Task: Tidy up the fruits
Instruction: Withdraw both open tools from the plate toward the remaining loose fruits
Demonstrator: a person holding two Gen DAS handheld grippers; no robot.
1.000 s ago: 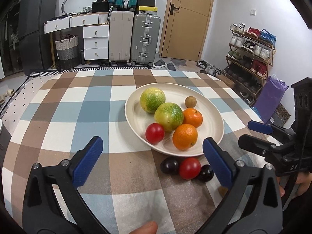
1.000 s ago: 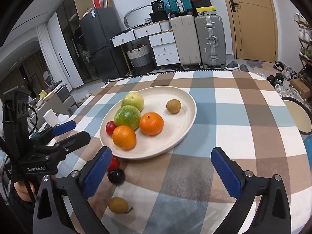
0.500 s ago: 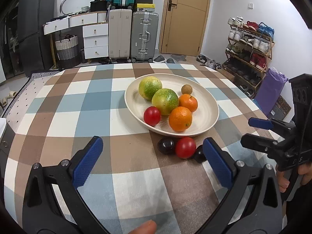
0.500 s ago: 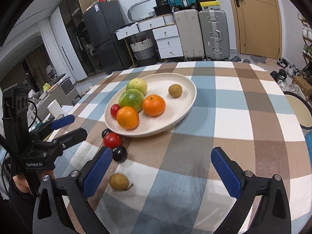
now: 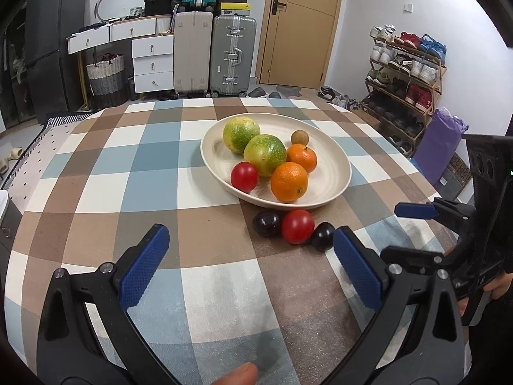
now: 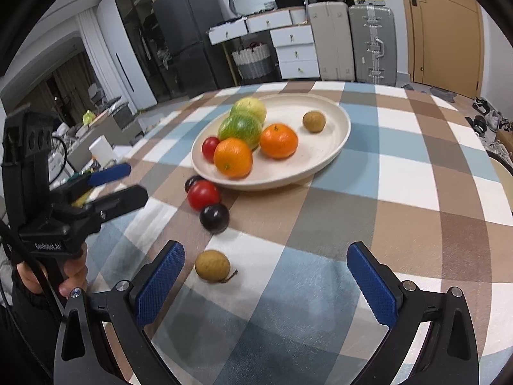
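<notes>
Right gripper (image 6: 265,280) gapes wide, empty; the longan (image 6: 212,266) lies just inside its left finger (image 6: 160,284). Left gripper (image 5: 251,269) also wide.

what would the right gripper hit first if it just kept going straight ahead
Probably nothing at once: the open right gripper points over bare checked tablecloth. The brown longan sits left of centre, near its left finger; further on lies the plate. Depth is uncertain.
</notes>
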